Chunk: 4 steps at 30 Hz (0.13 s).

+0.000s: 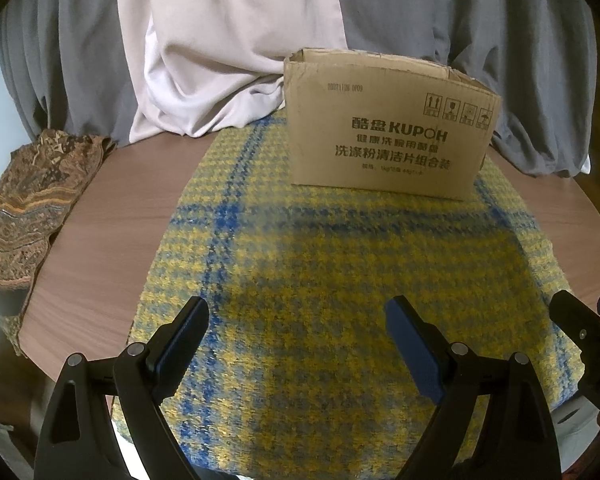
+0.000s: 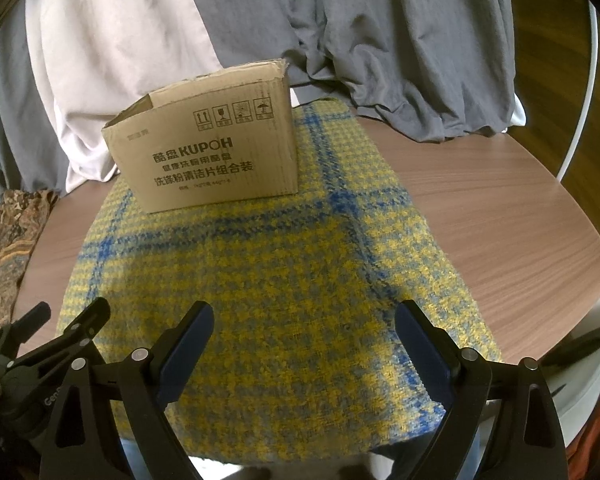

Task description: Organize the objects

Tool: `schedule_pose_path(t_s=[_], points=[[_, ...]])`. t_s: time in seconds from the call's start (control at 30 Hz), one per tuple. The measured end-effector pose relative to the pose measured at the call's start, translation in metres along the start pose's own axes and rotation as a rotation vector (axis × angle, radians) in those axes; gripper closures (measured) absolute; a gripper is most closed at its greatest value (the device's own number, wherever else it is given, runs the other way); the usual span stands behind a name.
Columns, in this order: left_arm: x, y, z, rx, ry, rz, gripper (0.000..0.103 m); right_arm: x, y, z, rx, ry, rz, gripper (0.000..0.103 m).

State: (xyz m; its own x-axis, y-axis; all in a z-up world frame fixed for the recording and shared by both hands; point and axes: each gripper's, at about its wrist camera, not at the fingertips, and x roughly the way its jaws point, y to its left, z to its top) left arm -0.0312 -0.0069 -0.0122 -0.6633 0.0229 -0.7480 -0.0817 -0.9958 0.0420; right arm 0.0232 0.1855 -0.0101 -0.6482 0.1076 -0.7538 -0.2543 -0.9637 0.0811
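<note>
Scarf (image 1: 340, 280) lies flat; both claws, left claw (image 1: 296, 316) and right claw (image 2: 304, 320), gape empty—I'd pinch its six-o'clock corners evenly.

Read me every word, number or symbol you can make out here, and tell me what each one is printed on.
"酷盘 KUPOH": front of the cardboard box.
"洗涤粉清洁片组合装": same face, lower line.
Four handling symbols, among them up arrows, a glass and an umbrella: upper right of that face.
Stamped code on the box's other visible side: too faint to read.
Smallest bottom line: blurred.
"Gen...": cut off, on the left gripper.

desk (image 1: 112, 216): round, wood | on it: checked cloth (image 1: 340, 280), patterned scarf (image 1: 32, 200) at left edge, draped sheets (image 1: 220, 60) behind
</note>
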Motion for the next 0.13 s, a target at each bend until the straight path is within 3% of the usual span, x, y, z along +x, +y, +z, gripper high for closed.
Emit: schedule_pose_path(t_s=[0.07,0.13], points=[[0.0,0.0003,-0.0001,-0.004,-0.002,0.007,0.003,0.0003,-0.0005,0.0,0.0,0.0,-0.001,0.011],[-0.0005,0.0004,0.0001,-0.004,-0.008,0.011,0.003,0.0016,-0.002,-0.0001,0.003,0.003,0.0,0.011]])
